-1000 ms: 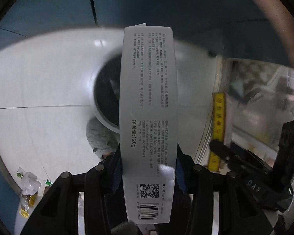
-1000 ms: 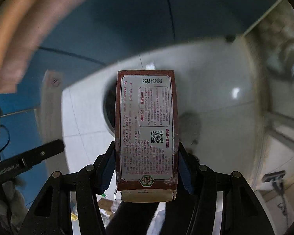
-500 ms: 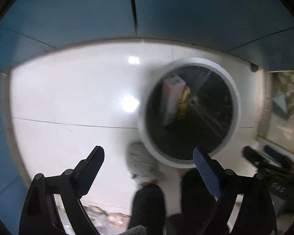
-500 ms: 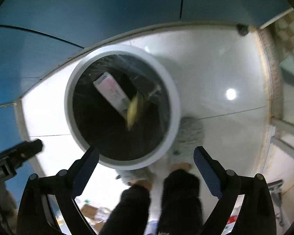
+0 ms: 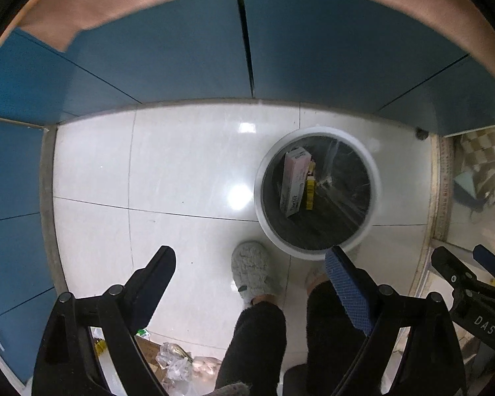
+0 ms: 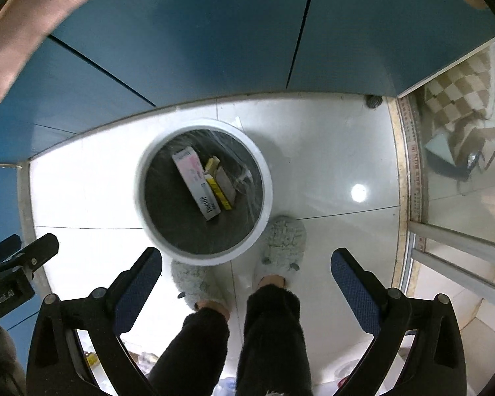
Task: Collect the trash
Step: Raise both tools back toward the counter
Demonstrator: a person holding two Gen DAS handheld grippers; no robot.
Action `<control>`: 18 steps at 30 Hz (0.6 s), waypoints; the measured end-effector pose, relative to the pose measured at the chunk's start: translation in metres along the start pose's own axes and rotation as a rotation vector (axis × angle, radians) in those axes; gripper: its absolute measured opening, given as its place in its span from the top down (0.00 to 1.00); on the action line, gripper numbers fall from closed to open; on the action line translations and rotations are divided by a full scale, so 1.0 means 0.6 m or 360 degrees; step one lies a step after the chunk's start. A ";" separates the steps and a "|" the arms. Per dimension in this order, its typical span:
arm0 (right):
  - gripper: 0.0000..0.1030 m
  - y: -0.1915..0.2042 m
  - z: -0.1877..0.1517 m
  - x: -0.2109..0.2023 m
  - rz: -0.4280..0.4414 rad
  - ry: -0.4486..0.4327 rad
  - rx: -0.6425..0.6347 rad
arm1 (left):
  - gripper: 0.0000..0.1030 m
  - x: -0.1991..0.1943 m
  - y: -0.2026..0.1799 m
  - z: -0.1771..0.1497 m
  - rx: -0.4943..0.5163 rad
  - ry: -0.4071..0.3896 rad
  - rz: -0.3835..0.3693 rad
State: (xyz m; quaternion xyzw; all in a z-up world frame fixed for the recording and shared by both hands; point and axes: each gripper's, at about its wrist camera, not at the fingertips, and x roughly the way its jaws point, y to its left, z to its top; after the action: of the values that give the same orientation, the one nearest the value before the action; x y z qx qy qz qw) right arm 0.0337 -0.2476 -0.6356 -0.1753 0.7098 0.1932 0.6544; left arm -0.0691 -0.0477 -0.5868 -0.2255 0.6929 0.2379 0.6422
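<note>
A round white trash bin (image 5: 373, 178) with a dark liner stands on the white tiled floor; it also shows in the right wrist view (image 6: 142, 204). Inside lie a long white-and-pink box (image 5: 293, 183) (image 6: 196, 181) and a smaller yellow and brown box (image 5: 310, 188) (image 6: 219, 186). My left gripper (image 5: 250, 264) is open and empty, high above the floor, left of the bin. My right gripper (image 6: 246, 264) is open and empty, above the bin's near rim.
The person's legs and grey fuzzy slippers (image 6: 282, 242) stand beside the bin. Blue cabinet panels (image 5: 181, 49) line the far side. Loose wrappers and a carton (image 5: 168, 359) lie on the floor at lower left. A glass door and threshold (image 6: 409, 165) are on the right.
One second ago each gripper was shut on a box. Both have opened and the two boxes have dropped into the bin. Both grippers have since pulled back a little.
</note>
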 end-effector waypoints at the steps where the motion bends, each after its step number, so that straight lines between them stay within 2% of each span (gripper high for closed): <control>1: 0.00 0.001 -0.005 -0.018 -0.0003 -0.0009 -0.0002 | 0.10 -0.025 0.002 -0.006 0.0003 -0.0015 -0.0002; 12: 0.00 0.026 -0.070 -0.304 0.0012 -0.0142 -0.0018 | 0.10 -0.244 0.011 -0.071 0.0057 -0.0109 -0.0052; 18: 0.00 0.033 -0.115 -0.439 0.0006 -0.0131 0.0007 | 0.10 -0.349 0.018 -0.104 0.0103 -0.0136 -0.0102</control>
State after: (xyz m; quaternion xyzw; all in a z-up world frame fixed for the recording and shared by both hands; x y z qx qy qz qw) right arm -0.0141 -0.2661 -0.3672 -0.1646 0.6829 0.2000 0.6830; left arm -0.1093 -0.0764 -0.3737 -0.2163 0.6647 0.2040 0.6854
